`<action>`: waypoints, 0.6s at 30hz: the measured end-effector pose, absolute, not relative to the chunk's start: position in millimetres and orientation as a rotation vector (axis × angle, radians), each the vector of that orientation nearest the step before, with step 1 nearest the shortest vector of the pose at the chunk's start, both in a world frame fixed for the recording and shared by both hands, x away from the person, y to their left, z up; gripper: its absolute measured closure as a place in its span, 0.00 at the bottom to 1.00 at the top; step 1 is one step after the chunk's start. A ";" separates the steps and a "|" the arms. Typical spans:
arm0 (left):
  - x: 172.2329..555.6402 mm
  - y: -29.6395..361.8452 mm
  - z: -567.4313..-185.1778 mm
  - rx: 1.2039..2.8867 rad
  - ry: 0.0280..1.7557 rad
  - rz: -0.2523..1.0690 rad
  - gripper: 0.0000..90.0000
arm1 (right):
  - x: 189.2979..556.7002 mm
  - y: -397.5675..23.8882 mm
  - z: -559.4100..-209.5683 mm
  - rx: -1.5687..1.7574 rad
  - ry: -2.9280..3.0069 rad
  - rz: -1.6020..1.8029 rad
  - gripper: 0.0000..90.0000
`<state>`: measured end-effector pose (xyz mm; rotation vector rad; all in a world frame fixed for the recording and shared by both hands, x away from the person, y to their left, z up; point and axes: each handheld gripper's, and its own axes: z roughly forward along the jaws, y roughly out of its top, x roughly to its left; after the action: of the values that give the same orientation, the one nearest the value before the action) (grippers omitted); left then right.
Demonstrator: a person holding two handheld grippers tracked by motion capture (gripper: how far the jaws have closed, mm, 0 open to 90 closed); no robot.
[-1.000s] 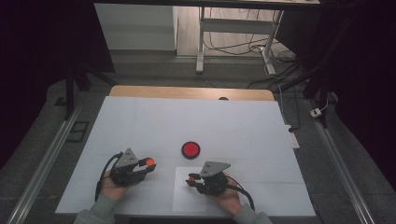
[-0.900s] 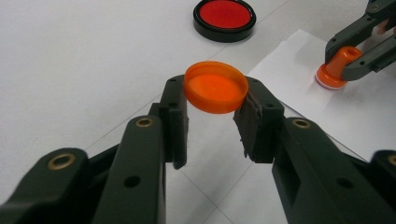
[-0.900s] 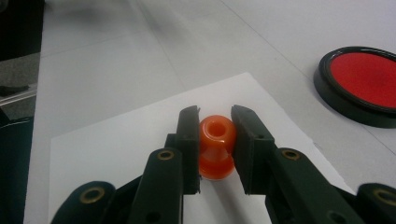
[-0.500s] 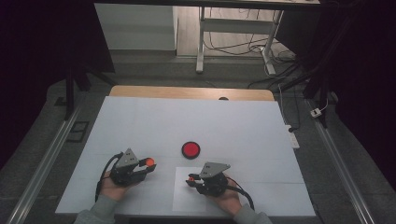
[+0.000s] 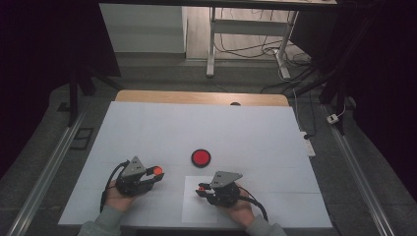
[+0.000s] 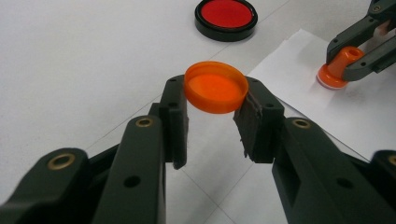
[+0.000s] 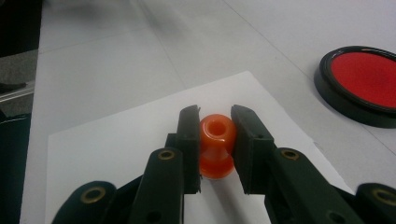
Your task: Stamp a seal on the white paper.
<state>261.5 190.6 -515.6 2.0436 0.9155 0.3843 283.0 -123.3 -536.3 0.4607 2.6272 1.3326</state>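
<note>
My left gripper [image 6: 211, 103] [image 5: 156, 173] is shut on a round orange cap [image 6: 216, 87] [image 5: 158, 170], held just above the white table. The right gripper [image 7: 215, 122] [image 5: 200, 189] is shut on a small orange stamp-like piece [image 7: 215, 144] [image 5: 201, 187] with a hole in its top. That piece stands with its white base on a sheet of white paper [image 7: 116, 144] [image 5: 196, 212]. In the left gripper view the right gripper [image 6: 348, 58] and its orange piece [image 6: 339, 67] sit at the upper right. A red disc in a black rim [image 5: 200, 158] [image 6: 226, 17] [image 7: 363, 85] lies beyond both grippers.
The white table [image 5: 206, 128] ends in a wooden strip [image 5: 196, 97] at the far edge. Metal rails [image 5: 44, 172] run along both sides, and a small white box [image 5: 307, 146] lies at the right edge. A metal frame with cables [image 5: 246, 29] stands on the floor beyond.
</note>
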 end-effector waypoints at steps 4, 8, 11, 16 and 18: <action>261.5 190.8 -515.5 2.043 0.915 0.385 0.72 | 283.0 -123.5 -536.4 0.460 2.627 1.333 0.81; 261.5 190.8 -515.6 2.043 0.915 0.385 0.72 | 282.9 -123.5 -536.4 0.459 2.626 1.333 0.81; 261.4 191.0 -515.4 2.042 0.914 0.385 0.72 | 283.0 -123.5 -536.4 0.459 2.627 1.333 0.81; 261.5 191.1 -515.6 2.039 0.915 0.386 0.72 | 282.8 -123.5 -536.5 0.459 2.626 1.334 0.81; 261.6 191.5 -515.5 2.040 0.915 0.387 0.72 | 282.6 -123.4 -536.5 0.459 2.624 1.333 0.81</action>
<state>261.6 191.5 -515.5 2.0396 0.9153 0.3871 282.6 -123.4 -536.5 0.4587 2.6241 1.3328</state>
